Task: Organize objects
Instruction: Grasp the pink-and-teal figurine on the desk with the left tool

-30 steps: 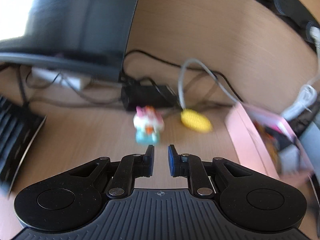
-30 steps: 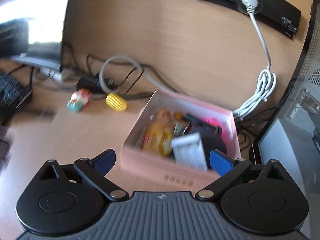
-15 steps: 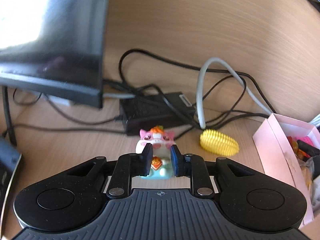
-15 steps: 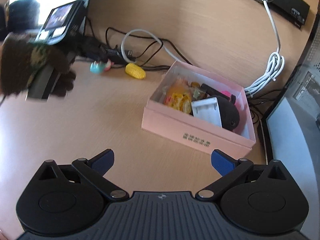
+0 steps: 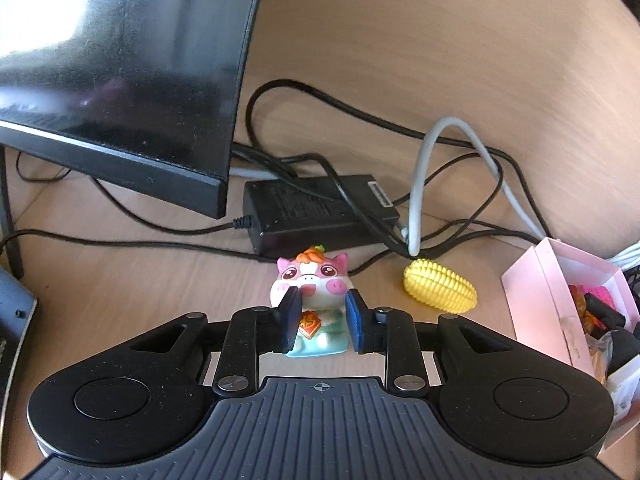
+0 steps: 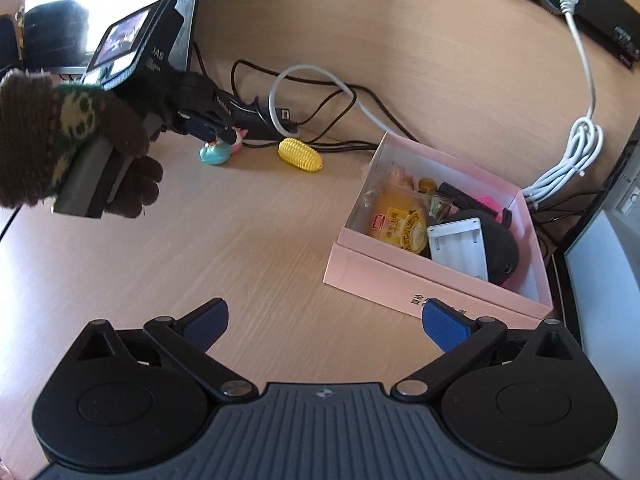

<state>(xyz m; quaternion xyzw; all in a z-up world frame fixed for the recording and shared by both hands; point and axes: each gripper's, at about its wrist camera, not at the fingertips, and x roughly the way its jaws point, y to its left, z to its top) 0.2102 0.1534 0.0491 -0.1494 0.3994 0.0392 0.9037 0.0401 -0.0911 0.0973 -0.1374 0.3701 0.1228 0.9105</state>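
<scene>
A: Surface?
B: Wood-grain desk (image 6: 248, 240), monitor (image 5: 120, 80) at rear, cables.
A: Jaws?
B: Left gripper (image 5: 322, 316) opening, straddling pig toy (image 5: 312, 284) on the desk, pads not pressing; right gripper (image 6: 324, 324) wide, empty, near pink box (image 6: 400, 280).

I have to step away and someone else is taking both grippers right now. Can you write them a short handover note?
Left gripper: jaws opening around the pig toy, which stands on the desk between the pads; not gripped yet.
Right gripper: open wide, holding nothing, hovering over the desk near the pink box.
Things: the pig toy and the yellow corn toy sit side by side in front of the power brick and cables.
Done: the pink box already holds several items.
Left: grip the pig toy and probably move it to the box, then the corn toy.
</scene>
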